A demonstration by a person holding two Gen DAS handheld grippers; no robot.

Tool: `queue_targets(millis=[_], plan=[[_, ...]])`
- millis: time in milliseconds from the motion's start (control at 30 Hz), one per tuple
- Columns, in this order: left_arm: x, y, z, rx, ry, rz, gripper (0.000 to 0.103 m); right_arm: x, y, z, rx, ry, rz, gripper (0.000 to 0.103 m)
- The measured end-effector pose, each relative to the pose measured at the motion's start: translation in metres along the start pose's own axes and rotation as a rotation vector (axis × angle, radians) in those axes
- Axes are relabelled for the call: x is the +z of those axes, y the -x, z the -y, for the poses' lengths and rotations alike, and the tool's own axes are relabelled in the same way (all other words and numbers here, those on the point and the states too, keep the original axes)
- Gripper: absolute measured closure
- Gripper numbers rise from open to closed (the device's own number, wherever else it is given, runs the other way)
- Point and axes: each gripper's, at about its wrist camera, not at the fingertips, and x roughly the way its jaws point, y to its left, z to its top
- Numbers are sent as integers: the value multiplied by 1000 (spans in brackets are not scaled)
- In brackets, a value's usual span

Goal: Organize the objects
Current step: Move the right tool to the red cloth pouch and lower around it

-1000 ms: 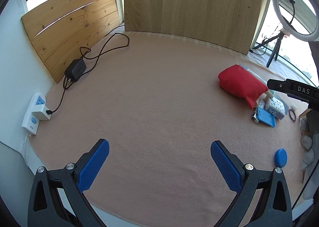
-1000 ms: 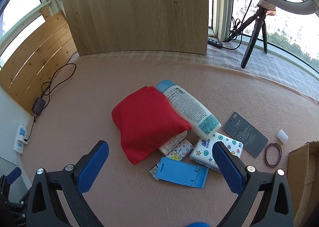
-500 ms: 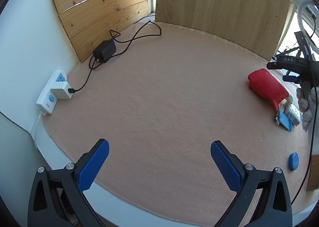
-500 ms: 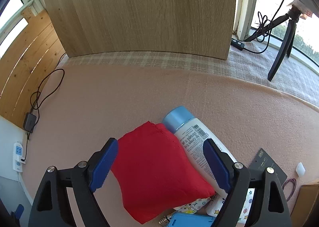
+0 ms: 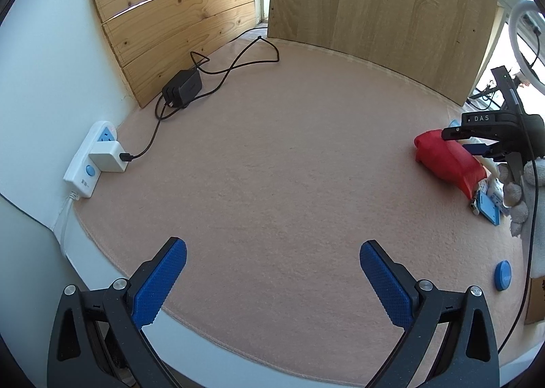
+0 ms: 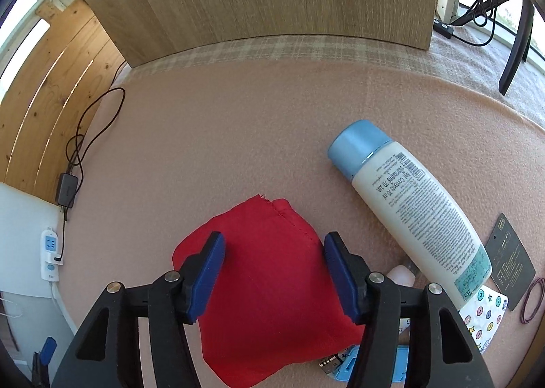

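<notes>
**Right wrist view: pouch framed between parted fingers**

Right wrist view shows your right gripper [image 6: 274, 272] directly above the red pouch [image 6: 272, 289], its blue pads spread to either side of the cloth. Whether the pads touch it cannot be told. The pouch is a soft, plump fabric item, bright red, with a stitched seam along its far edge and a loose thread at one corner. It lies flat on the pink mat [image 6: 238, 122].

Just to its right lies a white bottle [image 6: 408, 211] with a blue cap, on its side, printed text facing up. Near your gripper's right finger sit a patterned packet [image 6: 487, 316], a blue flat item [image 6: 374, 369] partly hidden under the gripper, a black card [image 6: 511, 262] and a dark hair band [image 6: 532, 301].

Your left gripper [image 5: 272, 282] hangs over bare mat at the near edge, well apart from the pile, its fingers wide apart and holding nothing. From that view the pouch [image 5: 446, 159] sits far to the right, with a blue disc [image 5: 503, 275] alone on the mat nearer the camera.

Surroundings: a wood panel [image 5: 381, 13] and pine boards [image 5: 177, 33] stand along the back. A white power strip [image 5: 92, 158] lies against the left wall, with a black adapter [image 5: 182, 88] and its cable on the mat. A ring light [image 5: 524, 44] stands at the right.
</notes>
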Motion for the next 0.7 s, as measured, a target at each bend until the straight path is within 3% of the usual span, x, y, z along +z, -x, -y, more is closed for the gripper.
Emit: queue_targets(millis=[167, 500, 700], plan=[[2, -1, 4, -18, -9, -3, 0, -31, 4, -13, 13, 14, -14, 47], [3, 0, 21, -79, -51, 6, 0, -103, 29, -7, 104, -91, -29, 46], [1, -4, 51, -161, -125, -7, 0, -124, 41, 1, 149, -94, -18, 46]])
